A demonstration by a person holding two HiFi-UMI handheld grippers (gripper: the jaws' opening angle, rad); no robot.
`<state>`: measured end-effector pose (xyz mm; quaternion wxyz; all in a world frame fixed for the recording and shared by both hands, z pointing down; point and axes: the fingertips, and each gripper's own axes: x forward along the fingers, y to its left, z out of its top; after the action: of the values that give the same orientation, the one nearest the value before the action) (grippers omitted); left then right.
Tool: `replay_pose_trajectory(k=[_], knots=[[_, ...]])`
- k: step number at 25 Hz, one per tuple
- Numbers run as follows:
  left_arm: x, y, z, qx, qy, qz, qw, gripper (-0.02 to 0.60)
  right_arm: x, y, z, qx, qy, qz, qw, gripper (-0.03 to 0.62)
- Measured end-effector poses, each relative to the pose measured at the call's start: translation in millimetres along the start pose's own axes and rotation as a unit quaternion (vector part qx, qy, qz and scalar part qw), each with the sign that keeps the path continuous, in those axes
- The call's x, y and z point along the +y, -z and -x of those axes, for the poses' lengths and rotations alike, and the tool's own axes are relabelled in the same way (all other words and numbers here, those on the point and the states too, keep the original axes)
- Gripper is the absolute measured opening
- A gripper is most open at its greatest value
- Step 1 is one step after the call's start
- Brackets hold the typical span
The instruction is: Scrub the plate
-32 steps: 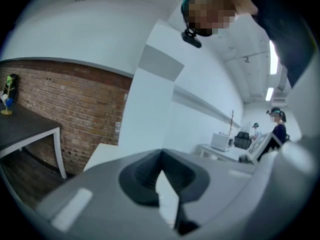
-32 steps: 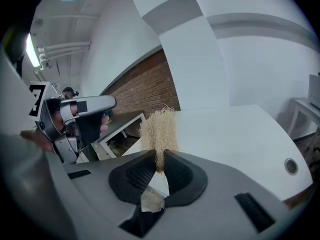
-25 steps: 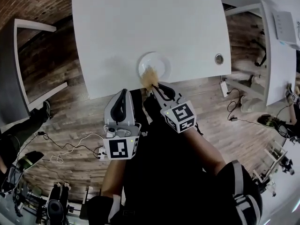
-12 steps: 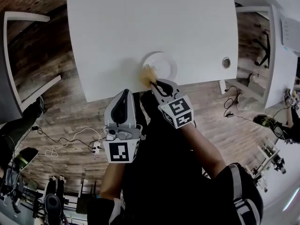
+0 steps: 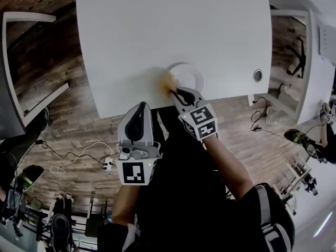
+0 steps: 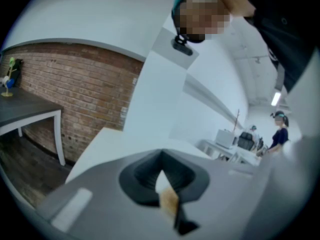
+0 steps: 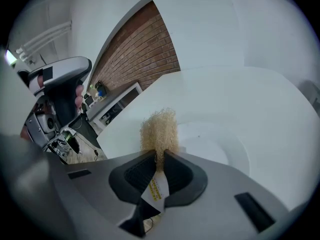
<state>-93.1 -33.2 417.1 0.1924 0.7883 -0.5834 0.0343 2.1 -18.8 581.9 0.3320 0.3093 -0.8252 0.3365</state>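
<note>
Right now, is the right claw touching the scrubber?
Touching. The right gripper view shows the right claw shut on the scrubber, with both jaws pressed against its base and the tan tuft sticking out past them.

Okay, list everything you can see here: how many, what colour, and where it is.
table: one, white, centre of the head view
plate: one, white, near the table's front edge
scrubber: one, tan, fibrous, at the plate's left edge
cable hole: one, grey, table's front right corner
second table: one, white, far right
grey table: one, far left
cables: several, white and black, on the wooden floor
brick wall: red-brown, left gripper view
right gripper: grey, jaws shut on the scrubber
left gripper: grey, jaws shut, empty, short of the table edge
</note>
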Motion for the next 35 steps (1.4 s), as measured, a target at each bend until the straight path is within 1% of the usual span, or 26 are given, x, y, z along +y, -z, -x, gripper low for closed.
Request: replay_pose_trajectory(k=[2,7,16,22,32,35], knots=[[2,0,-1,-0.001,0.002,-0.005,1.0000,0.003,-2,-3,-2,0.000,0.000,-0.001,1.000,0.043],[7,-1,-6,0.003,0.000,0.007,1.0000,0.003,-6,-11,-5,-0.003,0.006,-0.006,1.000,0.043],[4,-2,-11,0.006,0.007,0.006,0.9999,0.003,-40,-24,5,-0.019,0.039,-0.030,0.999,0.043],[1,0,-14,0.006,0.012,0.006,0.9999,0.003,-63,-22,16,-0.027,0.068,-0.043,0.996,0.043],[-10,-3,-12,0.002,0.024,0.009,0.9997,0.003,-85,-17,40,-0.038,0.106,-0.053,0.992,0.043],[-12,-2,-10,0.004,0.027,0.005,0.9996,0.003,-87,-11,40,-0.034,0.108,-0.059,0.992,0.043]])
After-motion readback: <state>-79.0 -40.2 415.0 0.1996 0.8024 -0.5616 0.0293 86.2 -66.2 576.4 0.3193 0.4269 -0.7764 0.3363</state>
